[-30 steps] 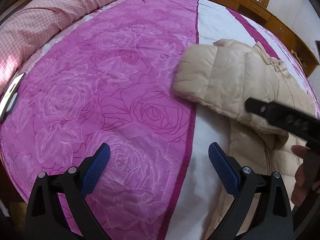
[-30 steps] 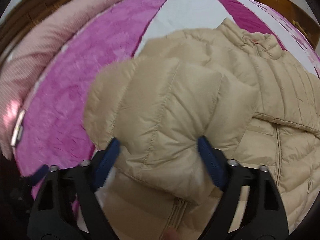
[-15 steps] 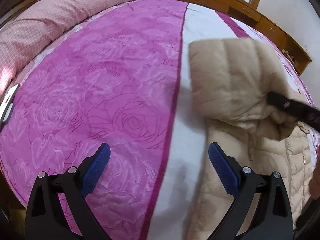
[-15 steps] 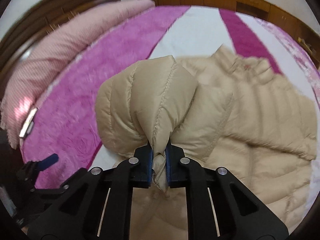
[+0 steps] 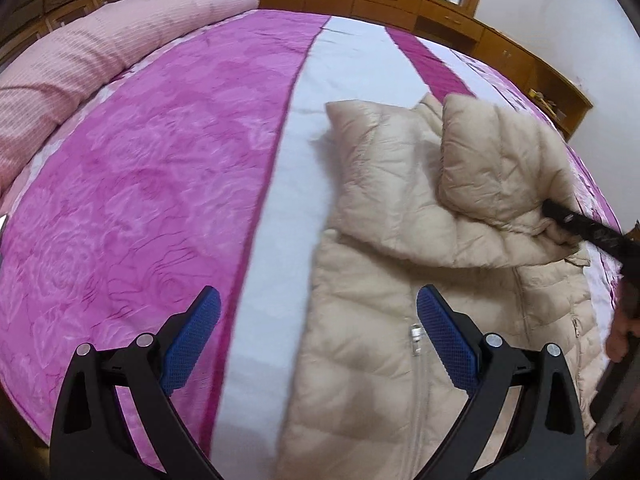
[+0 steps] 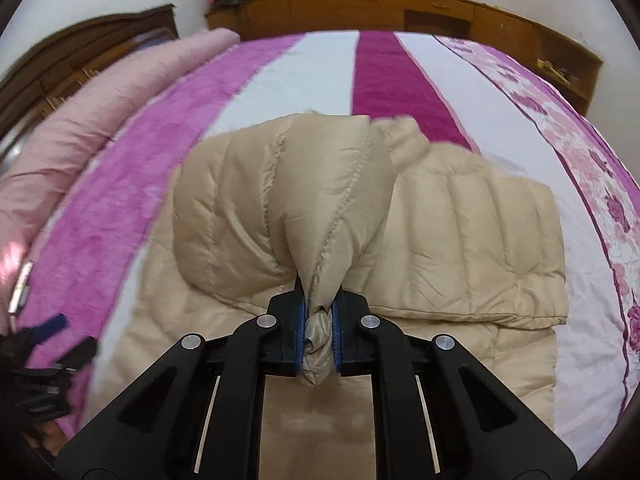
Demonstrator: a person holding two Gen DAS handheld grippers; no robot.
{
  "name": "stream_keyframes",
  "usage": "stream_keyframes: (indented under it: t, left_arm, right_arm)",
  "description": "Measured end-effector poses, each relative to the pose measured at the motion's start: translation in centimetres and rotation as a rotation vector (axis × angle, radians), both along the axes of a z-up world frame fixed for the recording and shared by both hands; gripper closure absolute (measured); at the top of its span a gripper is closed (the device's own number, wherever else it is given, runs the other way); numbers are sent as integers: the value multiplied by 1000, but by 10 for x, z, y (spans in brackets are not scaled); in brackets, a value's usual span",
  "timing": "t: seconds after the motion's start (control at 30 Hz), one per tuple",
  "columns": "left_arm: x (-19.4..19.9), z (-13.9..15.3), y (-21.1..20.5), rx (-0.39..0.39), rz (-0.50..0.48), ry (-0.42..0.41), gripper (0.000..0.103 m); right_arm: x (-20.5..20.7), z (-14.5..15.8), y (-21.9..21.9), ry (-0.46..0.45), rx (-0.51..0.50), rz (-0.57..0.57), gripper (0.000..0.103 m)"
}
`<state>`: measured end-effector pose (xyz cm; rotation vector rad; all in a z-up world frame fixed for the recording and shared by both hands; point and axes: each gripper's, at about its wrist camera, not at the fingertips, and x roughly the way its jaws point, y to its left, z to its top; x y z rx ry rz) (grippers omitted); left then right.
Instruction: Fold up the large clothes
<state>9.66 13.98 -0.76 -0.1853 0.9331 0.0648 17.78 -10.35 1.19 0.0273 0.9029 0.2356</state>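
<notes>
Beige quilted jacket [image 5: 420,280] lies on bed [image 5: 160,160], front up. Our right gripper [image 6: 319,330] fingers clenched on bunched sleeve end, having just closed; our left gripper [image 5: 318,336] fingers released, empty. We judge fabric light, puffy, slippery: pinch seams, cuffs, hem.

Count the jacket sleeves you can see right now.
2. One sleeve is pinched in the right gripper, lifted over the jacket's chest. The other sleeve lies folded flat across the jacket, toward the floral side.
</notes>
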Motion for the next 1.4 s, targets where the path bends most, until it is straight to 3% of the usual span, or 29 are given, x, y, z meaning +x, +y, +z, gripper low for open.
stream_keyframes:
  t: [0.13,0.23,0.33,0.47,0.67,1.1,1.2,1.23,1.27,1.3,1.37,1.4]
  left_arm:
    - [9,-3,-10,-5,-15,5,9]
    - [13,-7,-14,-14,-21,14,9]
    - [15,-8,-17,-7,-23,16,9]
    - [16,-10,-14,-3,-5,27,9]
    - [9,-16,-9,-14,21,41,9]
    - [-1,-21,13,8,69,49,9]
    - [-1,-20,14,10,66,42,9]
    - [-1,-20,14,7,63,38,9]
    - [0,-19,13,7,60,35,9]
    - [0,-19,12,9,56,33,9]
    - [1,-18,9,17,49,31,9]
    - [3,-16,7,19,45,29,9]
  right_arm:
    - [13,-32,-11,75,-2,-55,83]
    - [14,-44,-19,93,8,-85,64]
    - [6,-35,-32,88,24,-118,50]
    - [-10,-9,-38,37,48,-120,42]
    - [-22,15,-3,8,80,6,33]
    - [20,-29,82,49,16,104,33]
    - [31,-46,86,85,-18,112,33]
    - [33,-51,86,87,-33,121,39]
    - [33,-54,86,83,-50,125,55]
    - [34,-55,84,80,-63,130,61]
    - [35,-54,75,91,-43,130,88]
    - [35,-52,68,97,-31,121,91]
